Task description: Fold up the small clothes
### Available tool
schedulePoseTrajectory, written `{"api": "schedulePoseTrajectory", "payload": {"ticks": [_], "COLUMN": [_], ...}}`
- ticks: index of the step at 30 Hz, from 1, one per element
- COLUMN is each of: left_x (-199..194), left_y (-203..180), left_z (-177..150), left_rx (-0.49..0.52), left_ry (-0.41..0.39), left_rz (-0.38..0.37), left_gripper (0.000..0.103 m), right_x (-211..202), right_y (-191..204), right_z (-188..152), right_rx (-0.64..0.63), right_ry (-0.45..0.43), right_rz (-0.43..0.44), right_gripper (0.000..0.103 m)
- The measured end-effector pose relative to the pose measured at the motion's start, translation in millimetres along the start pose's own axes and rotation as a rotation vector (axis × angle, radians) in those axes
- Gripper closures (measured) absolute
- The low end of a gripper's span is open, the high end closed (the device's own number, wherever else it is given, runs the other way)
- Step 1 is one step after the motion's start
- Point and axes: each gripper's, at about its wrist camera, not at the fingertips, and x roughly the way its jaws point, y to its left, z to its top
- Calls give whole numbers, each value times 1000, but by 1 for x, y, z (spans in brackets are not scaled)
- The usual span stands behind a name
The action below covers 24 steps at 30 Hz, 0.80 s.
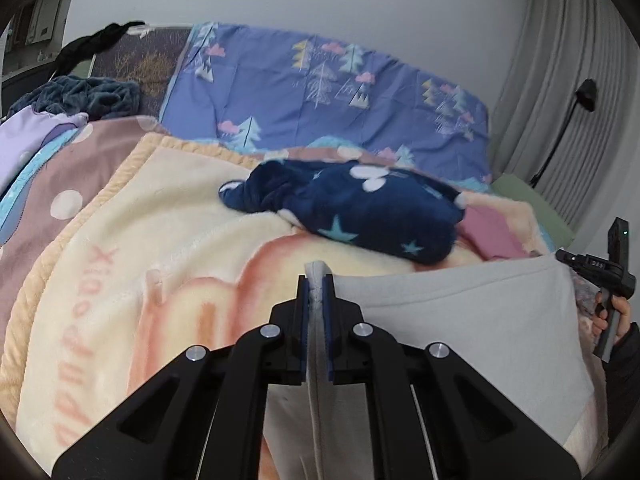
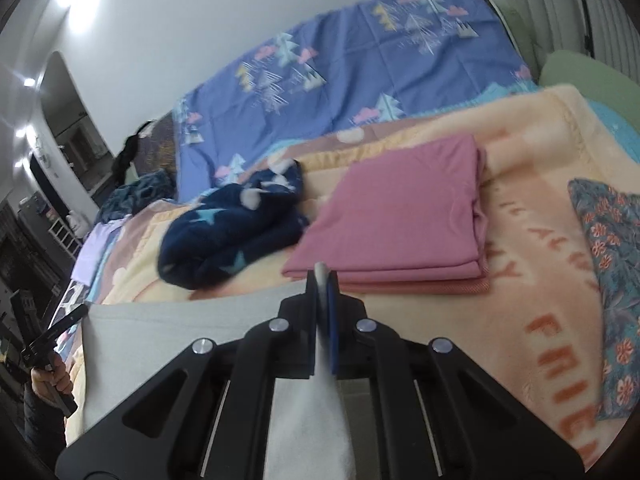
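Observation:
A light grey garment [image 1: 460, 320] is stretched between my two grippers above the peach blanket [image 1: 132, 248]. My left gripper [image 1: 317, 280] is shut on its left corner, and my right gripper [image 2: 322, 280] is shut on its other corner; the grey garment [image 2: 180, 328] runs leftward from it. A crumpled navy fleece garment with stars [image 1: 360, 208] lies beyond on the blanket, also in the right wrist view [image 2: 228, 236]. A folded pink garment [image 2: 400, 220] lies flat ahead of my right gripper.
A blue tree-print sheet [image 1: 328, 92] covers the back of the bed against the wall. A folded floral cloth [image 2: 612, 280] lies at the right. Dark and lilac clothes [image 1: 60, 112] are piled at the far left. A black lamp [image 1: 576, 120] stands by the curtain.

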Motion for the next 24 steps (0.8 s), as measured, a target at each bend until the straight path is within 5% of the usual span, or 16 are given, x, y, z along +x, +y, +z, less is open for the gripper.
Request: {"api": "schedulePoseTrajectory", "payload": {"ticks": [6,8,13,15,17,21,24], "left_x": [64,54,-3,-27,-38,-43,-39], "left_y": [-2,-4,-32,-78,-130,-258,-333], "left_z": [-21,-24,-12,-18,-34,-103,-159], "left_rx": [72,92,113,193,303,559,736], "left_ry": [189,172,56,42,55,156,209], "left_rz": [128,154,126,31,-31,-208,-252], "left_gripper": [91,79,78,76,63,54,49], "right_x": [50,41,0,-5,-8,-5,-7], "right_y": [-28,-36,-63,-71,-78,-85,-89], "right_z": [-20,-27,-45,-53,-62,-70,-73], "right_rx": [86,118,167,171,191,204,205], "right_ry": [129,115,60,65,74,98,93], "right_rz": [-93,-54,12,40,82,121,166], "right_gripper": [92,82,78,78,78,78,76]}}
